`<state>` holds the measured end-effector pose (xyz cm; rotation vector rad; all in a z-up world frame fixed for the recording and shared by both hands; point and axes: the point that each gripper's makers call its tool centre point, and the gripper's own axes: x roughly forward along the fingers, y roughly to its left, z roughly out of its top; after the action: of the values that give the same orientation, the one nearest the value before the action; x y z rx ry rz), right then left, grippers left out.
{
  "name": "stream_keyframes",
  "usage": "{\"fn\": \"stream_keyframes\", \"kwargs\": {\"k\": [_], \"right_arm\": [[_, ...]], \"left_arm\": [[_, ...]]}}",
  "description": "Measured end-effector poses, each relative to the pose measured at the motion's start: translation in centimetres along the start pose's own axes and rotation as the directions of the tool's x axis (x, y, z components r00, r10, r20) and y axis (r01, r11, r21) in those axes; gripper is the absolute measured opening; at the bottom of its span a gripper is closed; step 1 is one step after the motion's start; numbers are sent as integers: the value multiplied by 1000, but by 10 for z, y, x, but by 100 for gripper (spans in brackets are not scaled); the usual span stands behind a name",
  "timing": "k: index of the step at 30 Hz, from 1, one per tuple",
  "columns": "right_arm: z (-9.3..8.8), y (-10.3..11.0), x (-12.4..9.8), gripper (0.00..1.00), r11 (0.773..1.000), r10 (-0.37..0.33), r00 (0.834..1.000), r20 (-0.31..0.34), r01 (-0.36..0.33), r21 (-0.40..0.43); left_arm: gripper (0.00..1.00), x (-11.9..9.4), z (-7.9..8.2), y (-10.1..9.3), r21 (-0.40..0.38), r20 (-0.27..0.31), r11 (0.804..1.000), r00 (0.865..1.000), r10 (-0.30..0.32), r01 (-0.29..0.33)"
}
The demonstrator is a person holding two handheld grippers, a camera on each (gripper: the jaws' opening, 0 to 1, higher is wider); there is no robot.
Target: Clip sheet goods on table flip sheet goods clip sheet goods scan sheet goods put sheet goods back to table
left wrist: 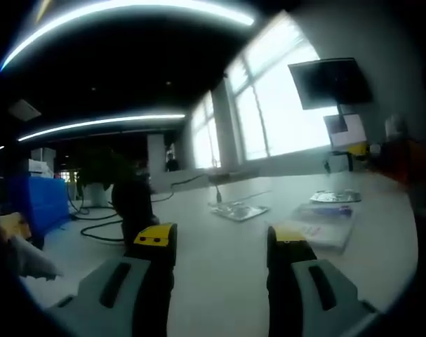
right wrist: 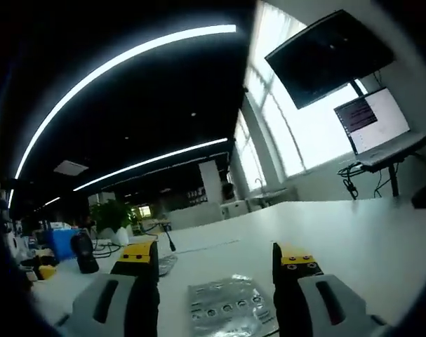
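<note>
left gripper (left wrist: pixel 223 246): jaws apart, nothing held | right gripper (right wrist: pixel 216 261): jaws apart, blister sheet (right wrist: pixel 229 305) between on table (right wrist: pixel 353 232)

Both the left tongs (left wrist: pixel 222 246) and the right tongs (right wrist: pixel 217 256) stand spread wide, gripping nothing.

Big open office, pretty dark up top. Long curved light strips (right wrist: pixel 121 60) are glowing across the black ceiling (left wrist: pixel 128 67), and daylight is pouring in through tall windows (left wrist: pixel 283 105) on the right. A dark wall screen (right wrist: pixel 325 56) is hanging up high, with a lit laptop (right wrist: pixel 373 121) sitting on a stand below it. A wide white table (left wrist: pixel 220 260) is stretching away, a potted plant (right wrist: pixel 113 214) is standing far left, and blue bins (left wrist: pixel 41 200) are sitting on the left.
</note>
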<state>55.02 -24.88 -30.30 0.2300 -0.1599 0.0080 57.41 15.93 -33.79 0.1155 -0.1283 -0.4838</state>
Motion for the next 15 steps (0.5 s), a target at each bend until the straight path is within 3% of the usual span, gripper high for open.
{"fn": "stream_keyframes", "kwargs": {"k": [2,4,15], "right_arm": [[3,4,4,61,998,46,999,-3,-46,-34],[0,7,9,62,991,91,995,-46,-95,-94],[8,10,24,64,969,176,980,-97,-190,-158]], "left_arm": [[44,0,-1,2,-9,-2,1000,1000,5,-5],[44,0,-1,2,-12,-1,1000,1000,2,-2],[44,1,-2,4,-9,2,1000,1000,0,0]]}}
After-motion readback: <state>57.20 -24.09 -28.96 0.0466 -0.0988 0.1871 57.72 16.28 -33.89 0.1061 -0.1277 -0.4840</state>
